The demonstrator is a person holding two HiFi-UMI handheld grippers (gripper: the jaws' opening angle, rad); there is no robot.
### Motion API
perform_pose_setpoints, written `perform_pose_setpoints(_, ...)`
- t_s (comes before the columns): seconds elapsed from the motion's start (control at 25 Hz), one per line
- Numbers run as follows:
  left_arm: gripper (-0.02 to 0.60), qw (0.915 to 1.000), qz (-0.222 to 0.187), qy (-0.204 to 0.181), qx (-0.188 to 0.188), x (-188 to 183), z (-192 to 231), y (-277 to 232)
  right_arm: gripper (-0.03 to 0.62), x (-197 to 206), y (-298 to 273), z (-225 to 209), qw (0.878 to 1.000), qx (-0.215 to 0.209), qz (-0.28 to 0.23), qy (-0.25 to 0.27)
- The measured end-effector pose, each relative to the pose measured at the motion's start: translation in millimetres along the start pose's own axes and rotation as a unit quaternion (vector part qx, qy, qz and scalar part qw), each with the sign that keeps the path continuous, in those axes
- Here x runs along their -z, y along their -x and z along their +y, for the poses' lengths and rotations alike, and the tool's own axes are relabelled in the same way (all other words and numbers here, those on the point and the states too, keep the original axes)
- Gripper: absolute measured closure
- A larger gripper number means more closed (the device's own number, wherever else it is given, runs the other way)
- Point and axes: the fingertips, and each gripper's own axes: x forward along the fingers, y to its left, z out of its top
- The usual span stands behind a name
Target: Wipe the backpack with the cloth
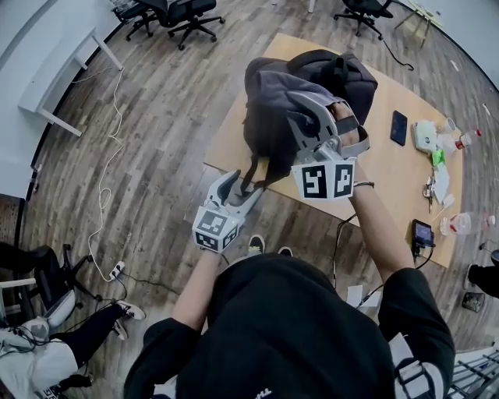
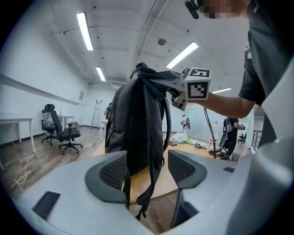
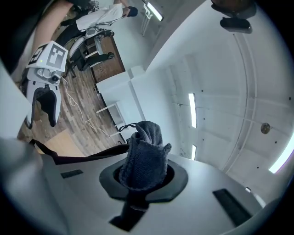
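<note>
A dark backpack (image 1: 269, 125) stands upright on the near-left corner of the wooden table (image 1: 390, 171). In the left gripper view the backpack (image 2: 133, 119) fills the middle. One shoulder strap (image 2: 154, 151) hangs between the jaws of my left gripper (image 2: 147, 172), which are wide apart. That left gripper (image 1: 242, 187) sits low at the table's front edge. My right gripper (image 1: 323, 117) is up at the backpack's top. In its own view the right gripper (image 3: 143, 174) is shut on a bunched blue-grey cloth (image 3: 144, 156).
On the table's right half lie a phone (image 1: 398, 127), a white device (image 1: 425, 136) and two bottles (image 1: 460, 224). Office chairs (image 1: 183, 15) stand beyond the table. A white desk (image 1: 62, 70) and floor cables (image 1: 105, 179) are to the left.
</note>
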Motion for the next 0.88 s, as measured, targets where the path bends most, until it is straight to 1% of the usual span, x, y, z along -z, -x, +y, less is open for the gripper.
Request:
perform_pose_setpoints(0.12, 0.288, 1.0000, 0.000, 0.001, -0.002, 1, 2, 0, 0.554, 6, 3, 20, 1.000, -0.014, 0.000, -0.023)
perform_pose_setpoints(0.16, 0.288, 1.0000, -0.001, 0.001, -0.003, 0, 3, -1, 0.554, 9, 3, 30, 0.999, -0.023, 0.002, -0.023)
perform_pose_setpoints(0.28, 0.288, 1.0000, 0.001, 0.003, -0.008, 2, 8, 0, 0.554, 28, 6, 77, 0.998, -0.068, 0.013, -0.015)
perform_pose_setpoints(0.36, 0.288, 0.9999, 0.005, 0.005, -0.012, 5, 10, 4, 0.554, 38, 8, 104, 0.995, -0.087, 0.018, -0.034)
perform_pose_setpoints(0.44, 0.288, 0.9998, 0.009, 0.008, -0.015, 9, 12, 6, 0.554, 41, 7, 122, 0.994, -0.095, 0.022, -0.052)
perform_pose_setpoints(0.52, 0.288, 0.9997, 0.010, 0.011, -0.020, 11, 14, 6, 0.554, 44, 8, 145, 0.991, -0.119, 0.028, -0.057)
perform_pose_setpoints(0.6, 0.288, 0.9996, 0.010, 0.013, -0.024, 12, 16, 7, 0.554, 56, 12, 184, 0.983, -0.165, 0.047, -0.065)
perform_pose_setpoints(0.76, 0.288, 0.9994, 0.011, 0.017, -0.028, 11, 17, 9, 0.554, 92, 18, 267, 0.959, -0.248, 0.109, -0.090)
perform_pose_setpoints(0.8, 0.288, 0.9993, 0.011, 0.018, -0.029, 11, 17, 10, 0.554, 95, 19, 282, 0.952, -0.263, 0.120, -0.100)
perform_pose_setpoints(0.88, 0.288, 0.9992, 0.013, 0.021, -0.031, 11, 18, 13, 0.554, 95, 16, 297, 0.940, -0.277, 0.137, -0.142)
